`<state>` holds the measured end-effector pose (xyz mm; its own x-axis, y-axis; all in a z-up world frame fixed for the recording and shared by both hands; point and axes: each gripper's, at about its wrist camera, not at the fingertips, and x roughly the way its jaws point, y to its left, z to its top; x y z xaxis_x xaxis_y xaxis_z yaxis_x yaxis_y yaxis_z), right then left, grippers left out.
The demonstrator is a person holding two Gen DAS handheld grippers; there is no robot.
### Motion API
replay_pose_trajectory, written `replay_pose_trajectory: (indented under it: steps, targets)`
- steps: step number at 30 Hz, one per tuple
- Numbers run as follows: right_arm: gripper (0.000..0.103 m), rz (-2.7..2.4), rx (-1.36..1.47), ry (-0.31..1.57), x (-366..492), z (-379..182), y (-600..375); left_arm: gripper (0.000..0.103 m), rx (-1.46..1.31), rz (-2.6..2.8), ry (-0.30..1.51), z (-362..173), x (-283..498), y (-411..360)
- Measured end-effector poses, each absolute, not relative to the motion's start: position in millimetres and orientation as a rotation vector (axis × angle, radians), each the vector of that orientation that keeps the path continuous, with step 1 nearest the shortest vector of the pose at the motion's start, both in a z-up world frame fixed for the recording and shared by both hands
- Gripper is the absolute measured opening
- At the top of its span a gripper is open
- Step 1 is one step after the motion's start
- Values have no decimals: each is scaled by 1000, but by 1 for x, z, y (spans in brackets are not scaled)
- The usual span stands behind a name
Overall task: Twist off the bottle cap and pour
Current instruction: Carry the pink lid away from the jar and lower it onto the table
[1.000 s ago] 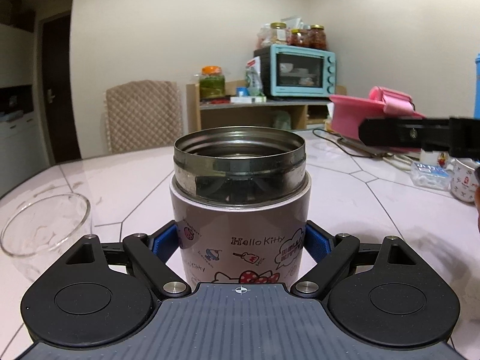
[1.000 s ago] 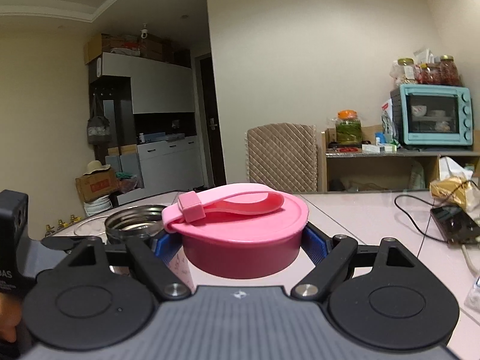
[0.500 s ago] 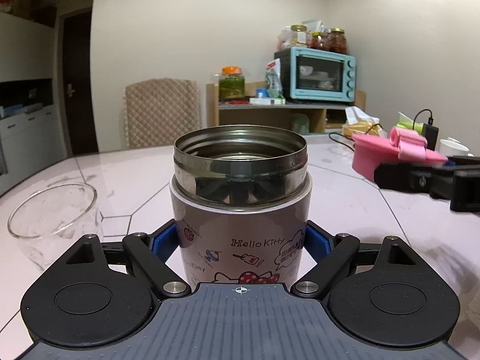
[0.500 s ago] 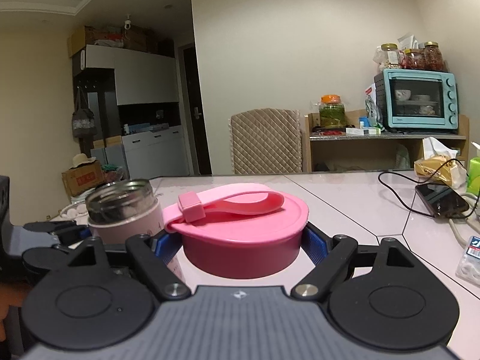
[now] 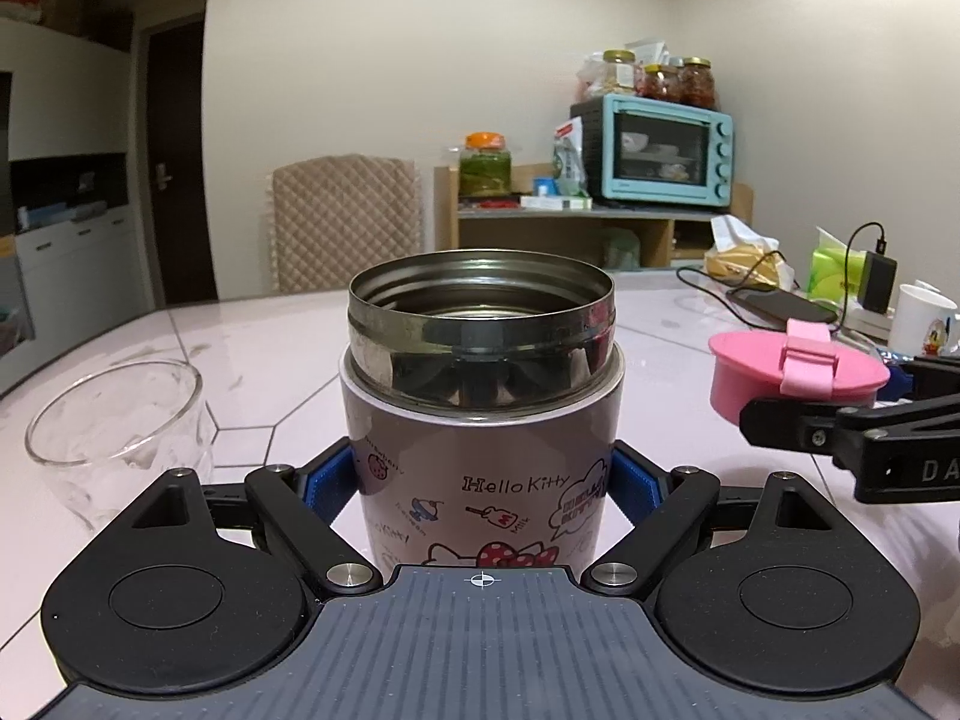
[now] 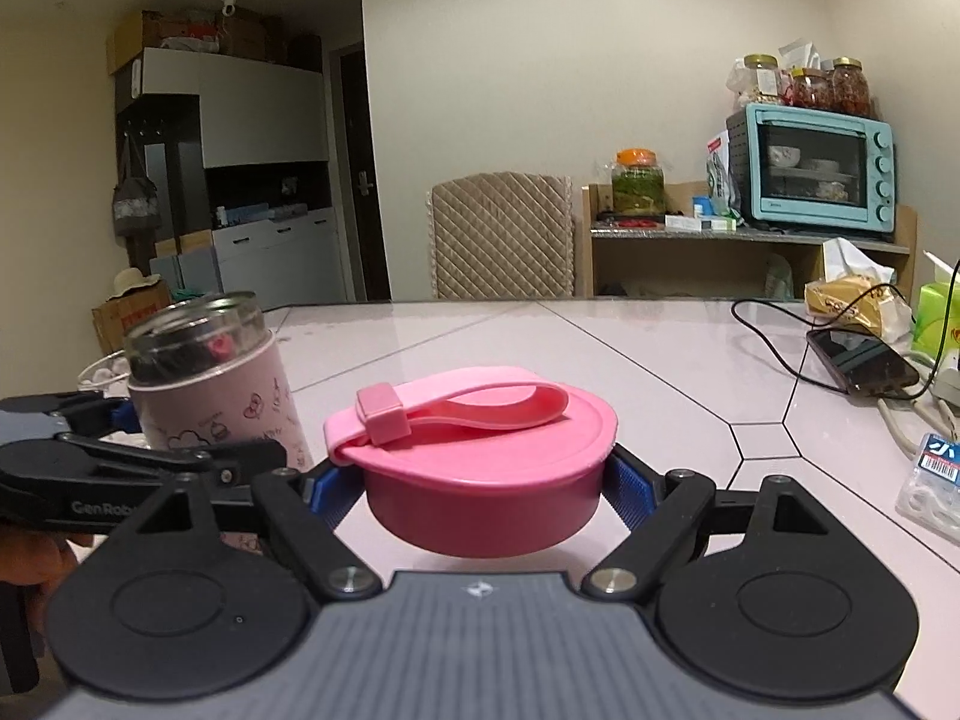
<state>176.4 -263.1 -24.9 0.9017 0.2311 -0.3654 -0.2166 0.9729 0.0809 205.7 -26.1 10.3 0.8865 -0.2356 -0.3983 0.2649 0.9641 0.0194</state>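
The bottle [image 5: 480, 420], uncapped, stands clamped between the blue pads [image 5: 327, 480] of the left gripper [image 5: 480, 483], upright on the table [image 5: 270, 348]. Just left of that gripper stands a glass cup [image 5: 114, 420]. To its right, apart from the bottle, the right gripper [image 6: 486, 489] clenches the pink cap [image 6: 480, 468] above the tabletop.

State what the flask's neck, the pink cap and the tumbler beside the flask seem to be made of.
Flask neck: polished steel, mirror-like reflections. Pink cap: probably matte plastic with a softer, perhaps silicone, strap; even colour, bent loop. Tumbler: clear, likely glass; table visible through it.
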Motion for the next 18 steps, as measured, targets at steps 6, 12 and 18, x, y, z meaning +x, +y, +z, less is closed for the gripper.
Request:
replay_pose_trajectory:
  steps: [6, 12, 18]
  targets:
    - [85, 220, 34, 419, 180, -31, -258, 90, 76, -260, 406, 11, 205, -27]
    - [85, 218, 24, 451, 184, -36, -251, 90, 76, -260, 409, 12, 209, -28]
    - [85, 211, 4, 479, 187, -39, -245, 90, 79, -261, 410, 13, 210, -30]
